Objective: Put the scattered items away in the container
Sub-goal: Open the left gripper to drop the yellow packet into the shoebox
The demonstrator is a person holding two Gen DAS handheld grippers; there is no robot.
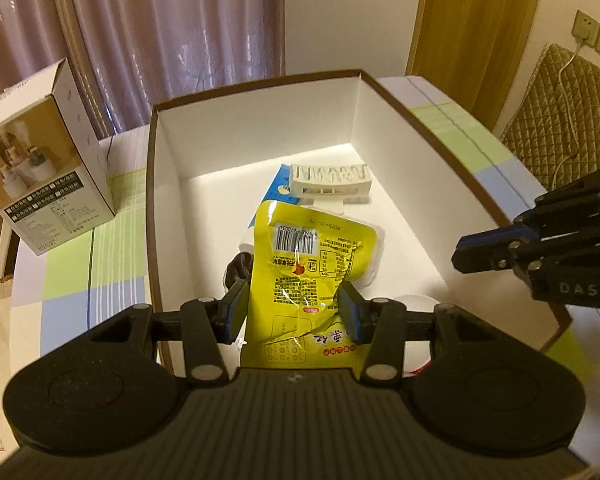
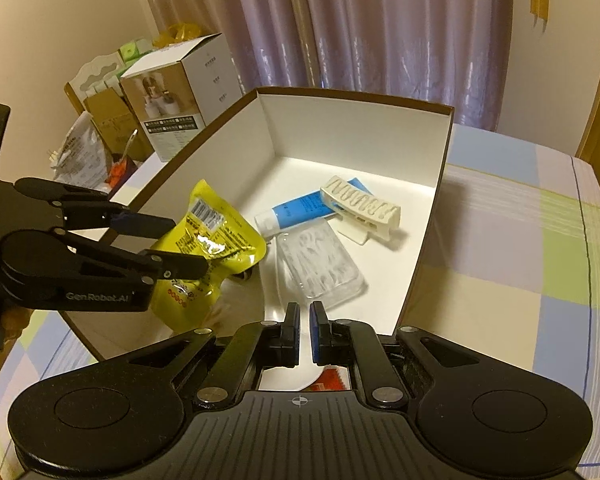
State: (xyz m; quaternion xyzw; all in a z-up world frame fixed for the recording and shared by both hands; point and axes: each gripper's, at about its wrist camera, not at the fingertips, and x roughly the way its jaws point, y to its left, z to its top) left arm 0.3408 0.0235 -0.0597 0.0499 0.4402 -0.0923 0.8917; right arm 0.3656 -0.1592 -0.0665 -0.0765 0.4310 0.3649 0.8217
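Left wrist view: left gripper [image 1: 294, 308] pinches a yellow pouch [image 1: 308, 276] over the box [image 1: 428, 128], hiding a dark item beneath. Right gripper [image 2: 305, 330], jaws closed and empty, hovers above a clear pack [image 2: 320, 268], tube [image 2: 296, 210] and white clip [image 2: 362, 208] inside.

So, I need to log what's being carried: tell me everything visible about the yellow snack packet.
The crinkled, glossy yellow foil snack packet bears a barcode, a nutrition table and red and black print. The left gripper pinches its middle between blue-padded fingers, holding it tilted above the brown-rimmed white cardboard box, over a dark item and a clear plastic pack.
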